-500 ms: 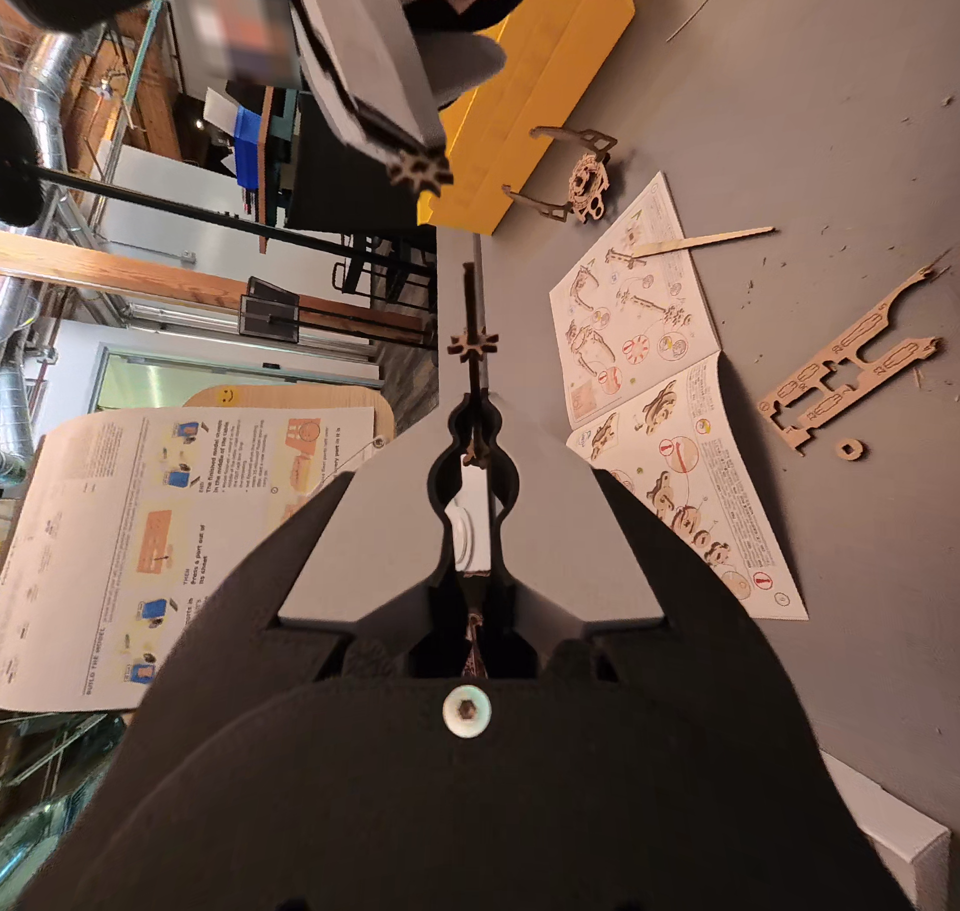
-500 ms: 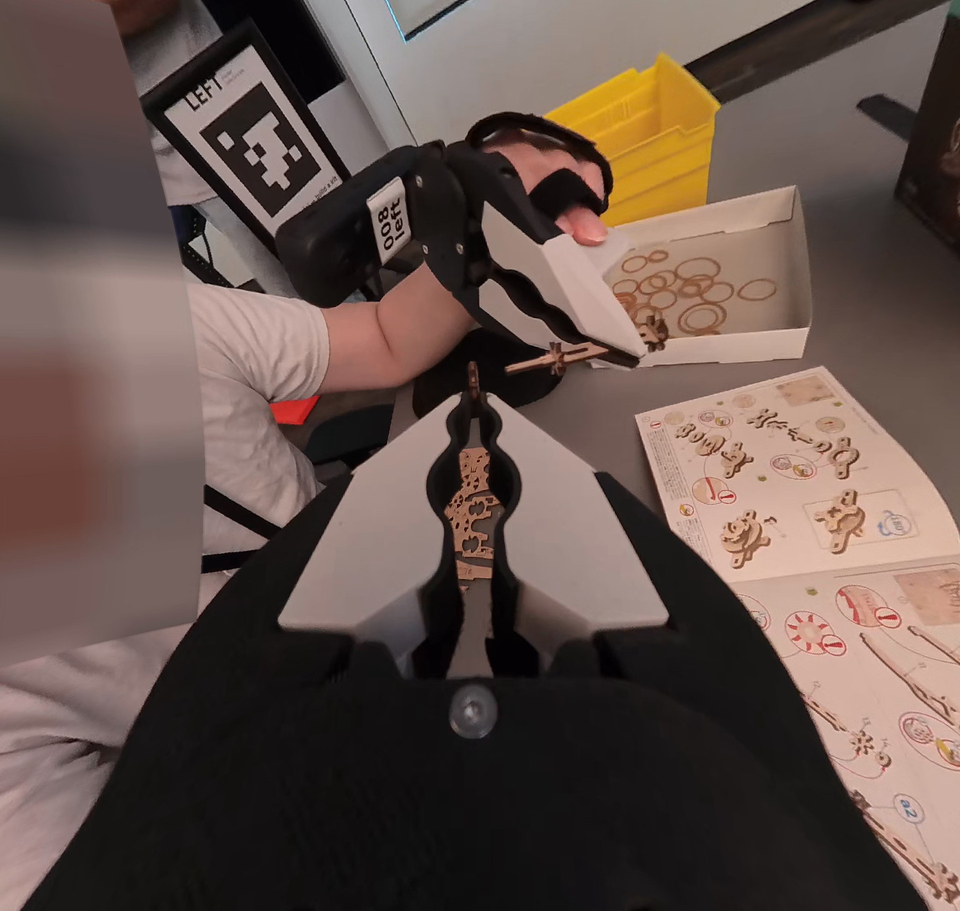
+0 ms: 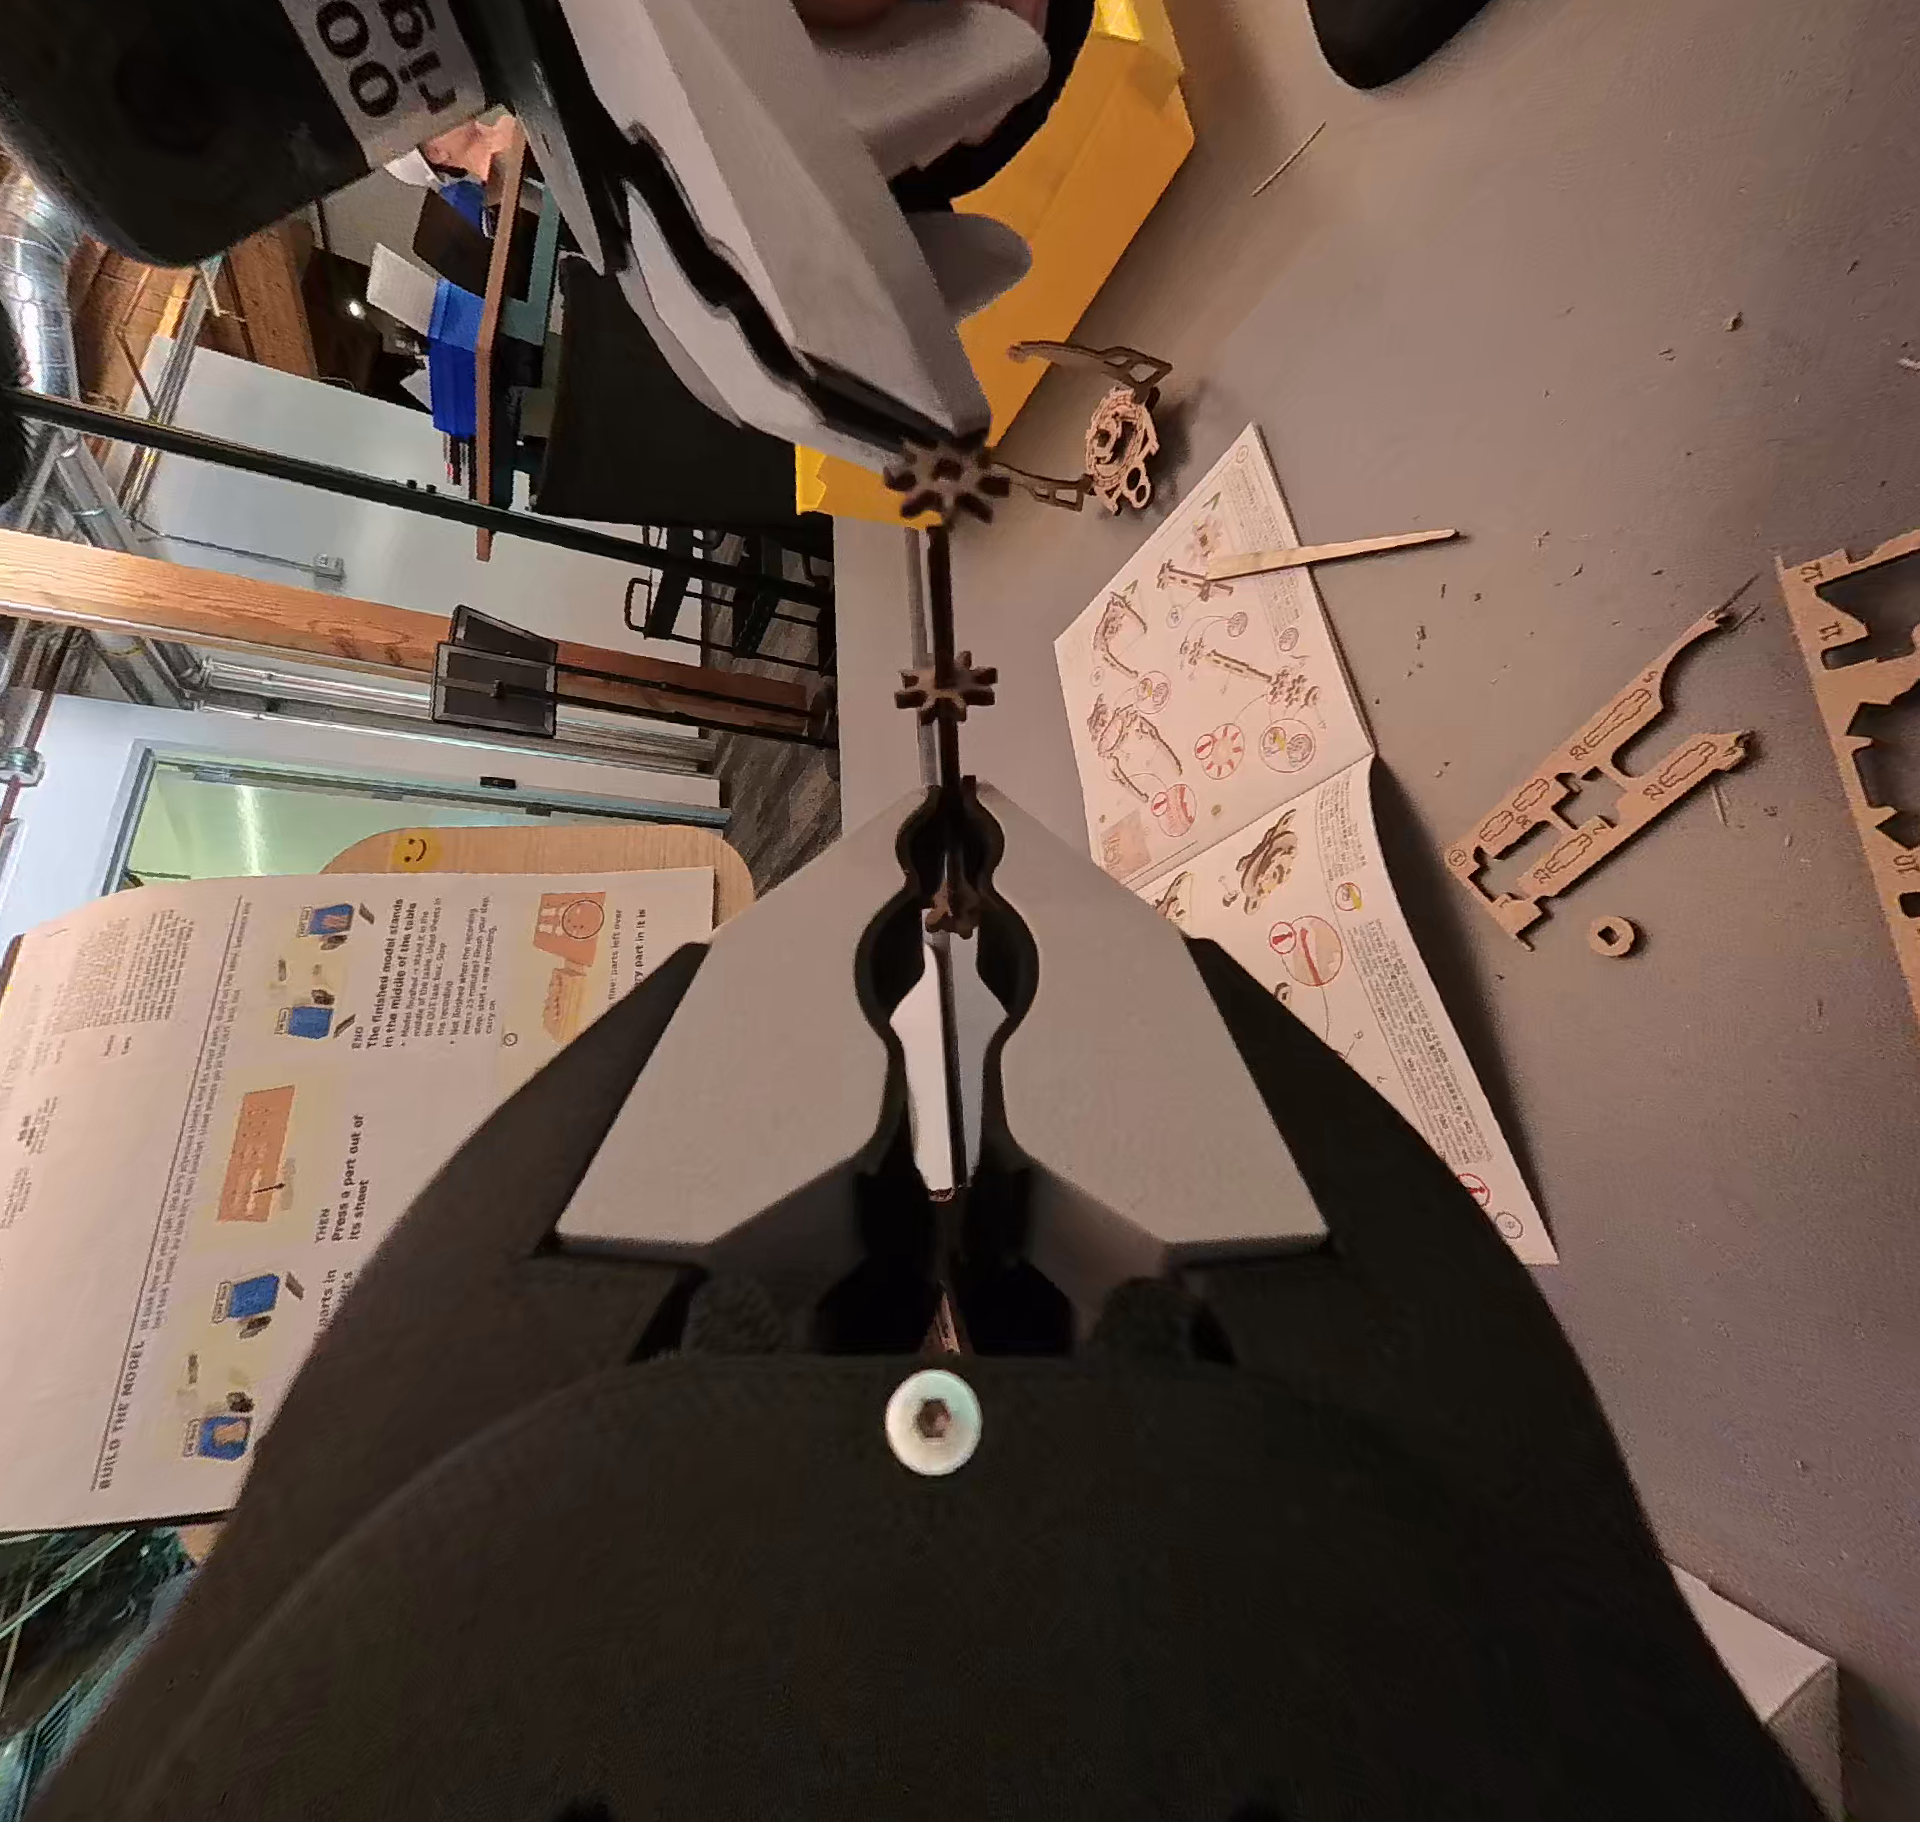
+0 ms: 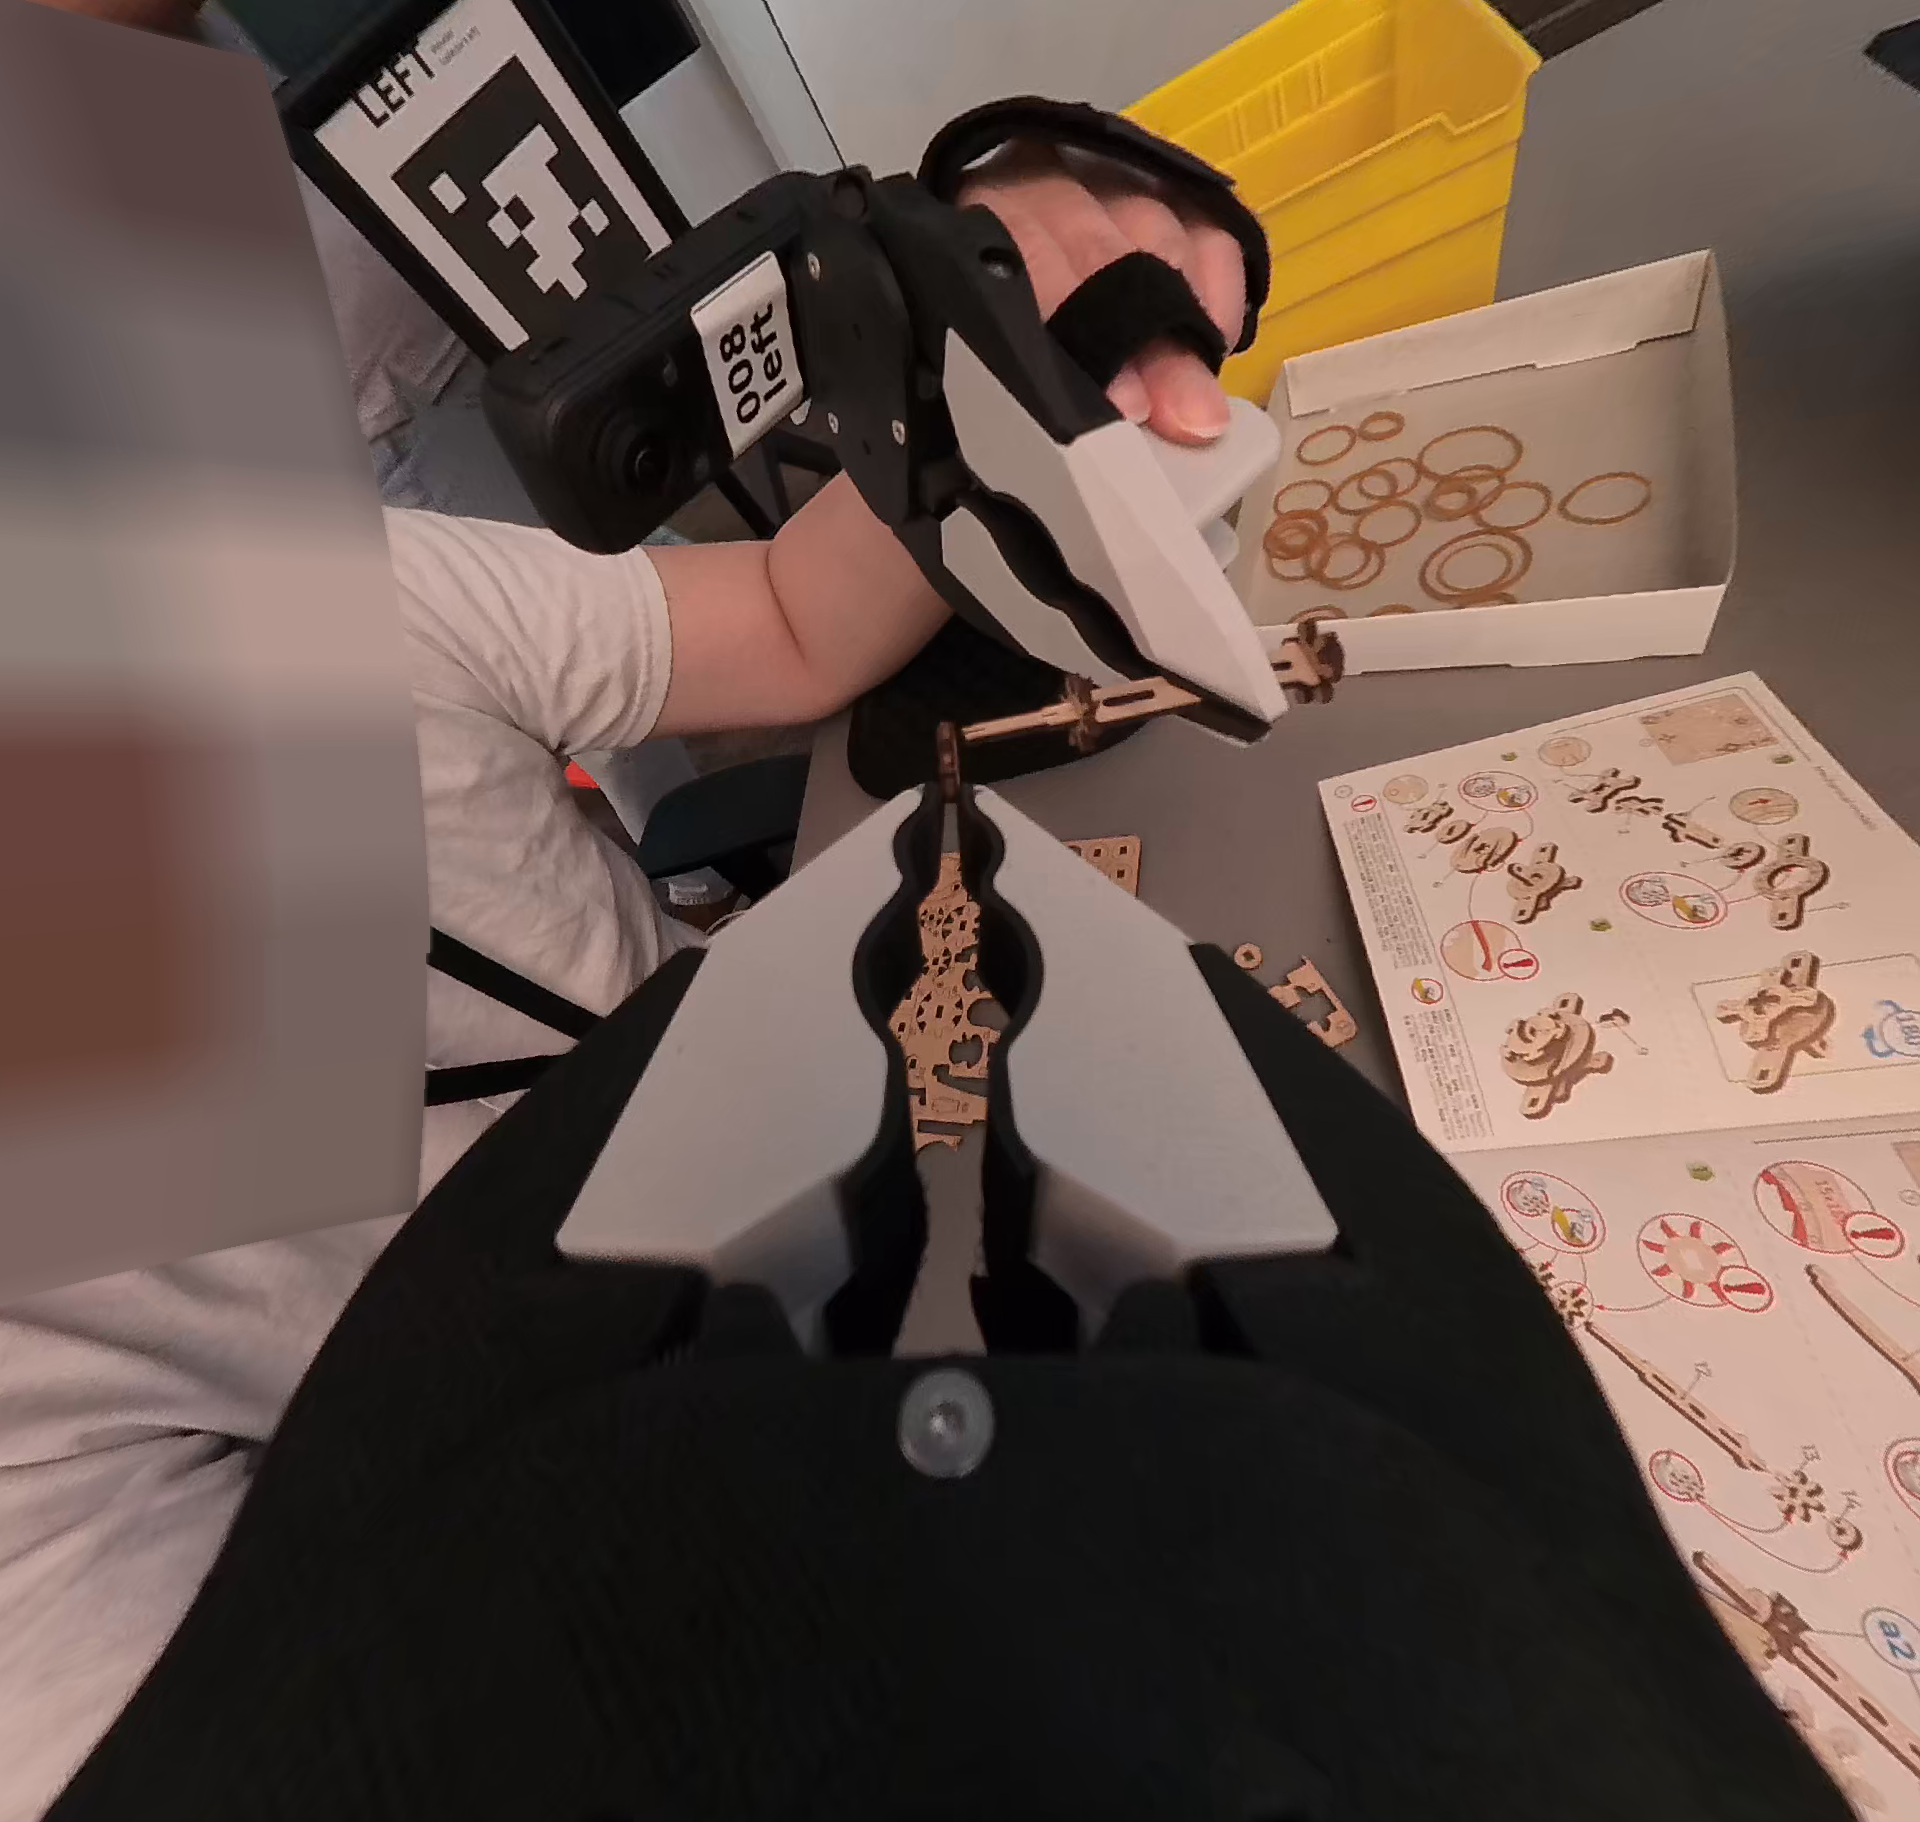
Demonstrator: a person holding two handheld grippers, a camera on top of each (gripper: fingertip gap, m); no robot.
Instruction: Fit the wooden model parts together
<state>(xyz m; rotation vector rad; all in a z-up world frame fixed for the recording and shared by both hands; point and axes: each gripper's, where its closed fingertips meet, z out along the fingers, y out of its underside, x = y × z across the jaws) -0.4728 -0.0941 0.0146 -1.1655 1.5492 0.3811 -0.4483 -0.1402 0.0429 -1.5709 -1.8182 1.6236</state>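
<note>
We hold a thin wooden stick (image 3: 940,619) with one star wheel (image 3: 945,700) already on it in our tightly closed left claw (image 3: 954,796), while our closed right claw (image 4: 951,801) pinches a second star wheel (image 3: 943,480) at the stick's tip, not yet pushed on, we think.

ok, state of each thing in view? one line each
left tongs: shut on axle
axle: held in air, one gear mounted
right tongs: shut on gear
gear: at axle tip
booklet: open, flat on table
white box: open, holds rubber bands
yellow bin: open
</note>
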